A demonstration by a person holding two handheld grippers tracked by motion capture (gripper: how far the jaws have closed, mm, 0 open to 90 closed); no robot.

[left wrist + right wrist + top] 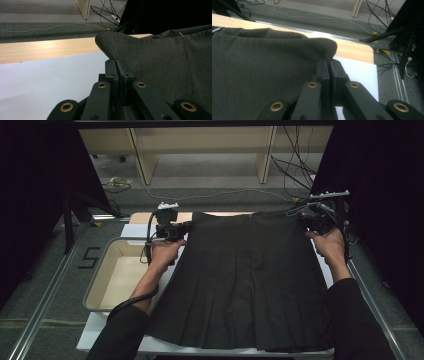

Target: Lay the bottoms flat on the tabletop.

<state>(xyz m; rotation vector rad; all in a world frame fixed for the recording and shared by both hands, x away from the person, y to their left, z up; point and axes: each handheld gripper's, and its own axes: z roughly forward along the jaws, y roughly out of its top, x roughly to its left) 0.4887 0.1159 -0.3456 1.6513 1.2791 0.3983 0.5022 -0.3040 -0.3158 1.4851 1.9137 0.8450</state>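
High view: beige tray [100, 285] left of pleated skirt [245, 285].

Dark pleated fabric skirt [247, 280] spread flat over white table sheet [107, 330], waistband away from the person. Left gripper [181, 231] clamped on the waistband's left corner, right gripper [306, 222] on its right corner. Beige rectangular plastic tray [100, 280] just left of the skirt.

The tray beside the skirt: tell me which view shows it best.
The high view. There the tray lies whole, left of the dark skirt, its pale inside and rim plain, with the left tongs clamped on the skirt's corner beside it. Both gripper views look along the waistband corners, off the tray.
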